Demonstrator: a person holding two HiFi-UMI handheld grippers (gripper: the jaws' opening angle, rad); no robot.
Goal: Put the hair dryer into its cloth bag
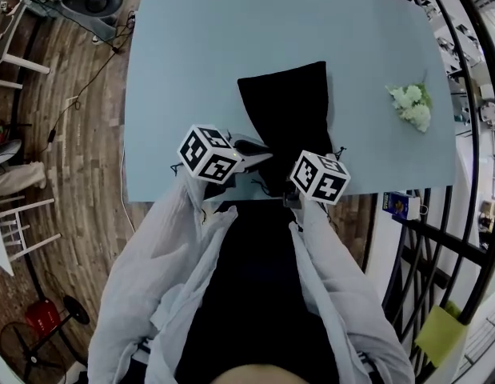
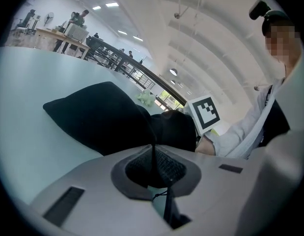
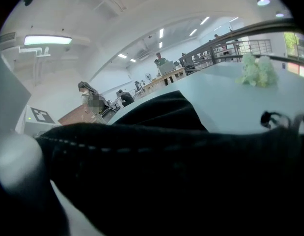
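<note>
The black cloth bag lies mid-table, its closed end toward 12 o'clock and its mouth toward 6 o'clock, at the near edge. No hair dryer shows in any view. The bag bulges, so it is probably already inside, though that cannot be confirmed.

The left gripper sits at the bag's 7 o'clock with its jaws closed on a thin black strip leading up into the bag, either cord or hem. The right gripper sits at 5 o'clock. The bag's stitched hem is draped right over its jaws, so their state cannot be told.

The step looks like work at the mouth. Next, both grippers need a firm hold on it, to draw it closed without dragging the bag off the edge.
</note>
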